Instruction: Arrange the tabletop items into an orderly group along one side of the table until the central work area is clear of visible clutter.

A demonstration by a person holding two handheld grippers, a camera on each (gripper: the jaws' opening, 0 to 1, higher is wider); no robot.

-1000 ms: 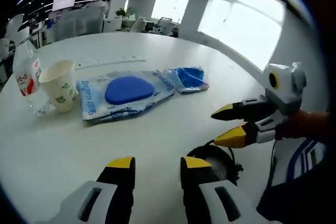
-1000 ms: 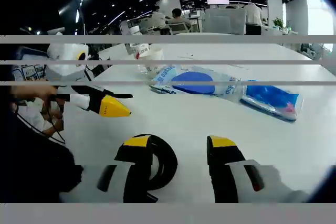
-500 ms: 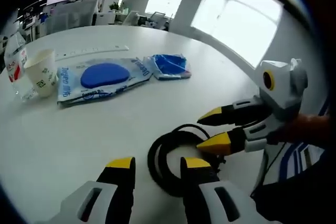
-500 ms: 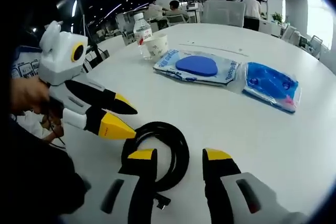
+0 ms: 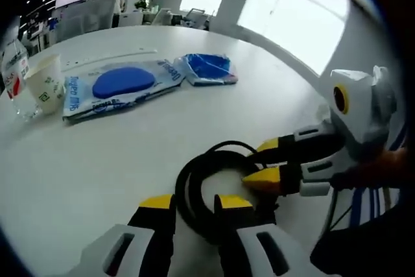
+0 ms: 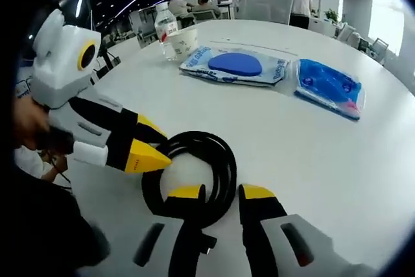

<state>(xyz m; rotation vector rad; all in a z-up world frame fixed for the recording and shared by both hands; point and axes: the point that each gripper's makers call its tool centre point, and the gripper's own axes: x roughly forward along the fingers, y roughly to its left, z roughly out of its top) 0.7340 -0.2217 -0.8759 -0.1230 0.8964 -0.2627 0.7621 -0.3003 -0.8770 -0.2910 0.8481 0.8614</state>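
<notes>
Legibly, wipes pack [image 5: 120,87] reads "Deeyeo".

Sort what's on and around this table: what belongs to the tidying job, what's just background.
Job items:
- coiled black cable, both tools at it: left tool, right tool
- wet-wipes pack
- blue packet
- paper cup
- water bottle

Just there:
- office chairs
- people at far desks
</notes>
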